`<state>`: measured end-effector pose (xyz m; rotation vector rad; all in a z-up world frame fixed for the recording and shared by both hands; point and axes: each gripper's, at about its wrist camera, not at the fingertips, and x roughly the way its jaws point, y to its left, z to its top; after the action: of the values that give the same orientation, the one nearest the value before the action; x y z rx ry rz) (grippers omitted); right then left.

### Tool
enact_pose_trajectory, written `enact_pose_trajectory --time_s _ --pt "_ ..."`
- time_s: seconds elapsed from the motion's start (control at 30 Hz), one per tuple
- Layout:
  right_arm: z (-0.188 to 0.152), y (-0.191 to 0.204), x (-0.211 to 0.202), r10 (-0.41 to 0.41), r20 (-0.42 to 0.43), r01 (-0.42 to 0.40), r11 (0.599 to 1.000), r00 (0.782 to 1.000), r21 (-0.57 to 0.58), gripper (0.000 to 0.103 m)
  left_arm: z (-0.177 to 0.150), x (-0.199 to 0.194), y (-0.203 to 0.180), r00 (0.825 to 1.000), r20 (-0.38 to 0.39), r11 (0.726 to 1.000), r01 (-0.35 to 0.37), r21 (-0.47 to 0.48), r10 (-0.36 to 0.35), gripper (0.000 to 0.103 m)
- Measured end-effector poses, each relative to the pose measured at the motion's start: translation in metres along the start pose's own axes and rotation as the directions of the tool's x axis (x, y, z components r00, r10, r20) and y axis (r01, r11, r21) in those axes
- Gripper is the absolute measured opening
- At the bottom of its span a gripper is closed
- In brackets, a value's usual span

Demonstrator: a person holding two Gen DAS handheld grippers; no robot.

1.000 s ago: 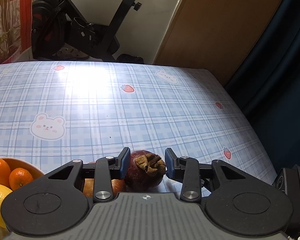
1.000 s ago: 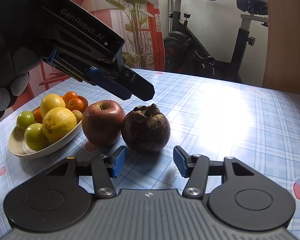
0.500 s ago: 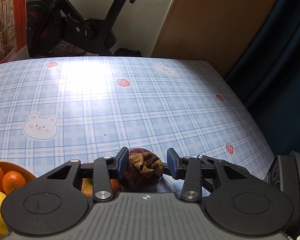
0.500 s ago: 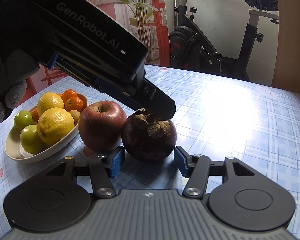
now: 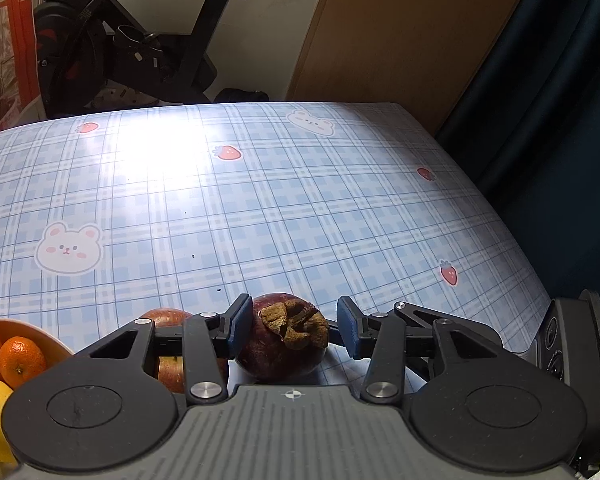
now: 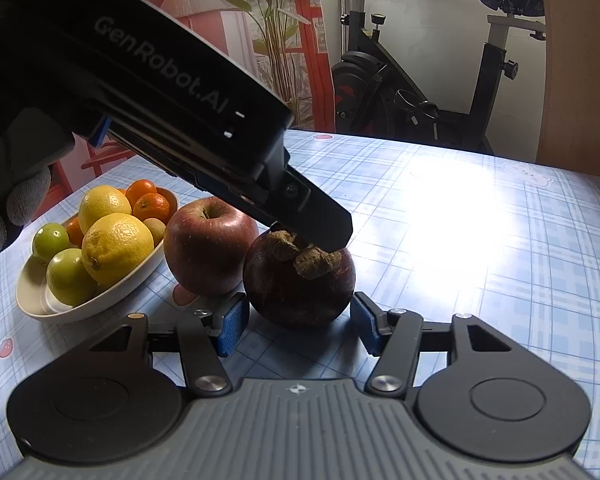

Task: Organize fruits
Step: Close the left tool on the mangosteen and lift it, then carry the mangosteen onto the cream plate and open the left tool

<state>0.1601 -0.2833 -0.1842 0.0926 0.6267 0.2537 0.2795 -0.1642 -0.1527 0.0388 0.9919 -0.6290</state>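
A dark purple mangosteen [image 5: 280, 354] [image 6: 300, 284] with a dry brown cap stands on the plaid tablecloth. My left gripper [image 5: 294, 328] reaches down over it from above. Its jaws are opening, with the fruit between them and a gap at the right pad, and one of its fingers [image 6: 312, 216] lies across the cap in the right wrist view. My right gripper [image 6: 299, 328] is low on the table, open, with its blue pads either side of the fruit's near base and not pressing on it. A red apple [image 6: 208, 244] [image 5: 164, 318] stands just left of the mangosteen.
A shallow oval bowl [image 6: 80, 312] [image 5: 40, 332] left of the apple holds lemons, small oranges and green fruits. A gloved hand [image 6: 16, 200] holds the left gripper. An exercise bike and a wooden door stand beyond the table's far edge.
My left gripper has come down and over the mangosteen, and its jaws have widened around it. My right gripper has crept closer, so the fruit now sits between its tips.
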Motion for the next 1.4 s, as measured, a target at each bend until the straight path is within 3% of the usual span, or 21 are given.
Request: enact_pose_trajectory --time_s 0.2,0.47,1.03,1.4 --pt "-0.009 0.002 -0.017 -0.013 0.034 0.012 1.000 0.999 0.017 0.059 -0.008 0.001 -0.008 1.000 -0.013 0.999 -0.012 0.037 0.013 0.048" --pt "-0.008 0.000 -0.018 -0.006 0.030 0.005 1.000 1.000 0.026 0.059 -0.011 -0.001 -0.009 0.999 0.000 0.997 -0.038 0.067 0.038 0.043" --pt "-0.007 -0.007 -0.017 0.022 0.026 -0.023 0.998 0.999 0.054 0.061 -0.015 0.001 -0.016 0.999 0.008 0.995 -0.052 0.087 0.051 0.043" --pt "-0.012 0.003 -0.036 0.028 0.083 -0.033 0.998 0.996 0.054 0.060 -0.021 -0.022 -0.012 1.000 0.027 0.999 0.001 0.045 -0.002 0.042"
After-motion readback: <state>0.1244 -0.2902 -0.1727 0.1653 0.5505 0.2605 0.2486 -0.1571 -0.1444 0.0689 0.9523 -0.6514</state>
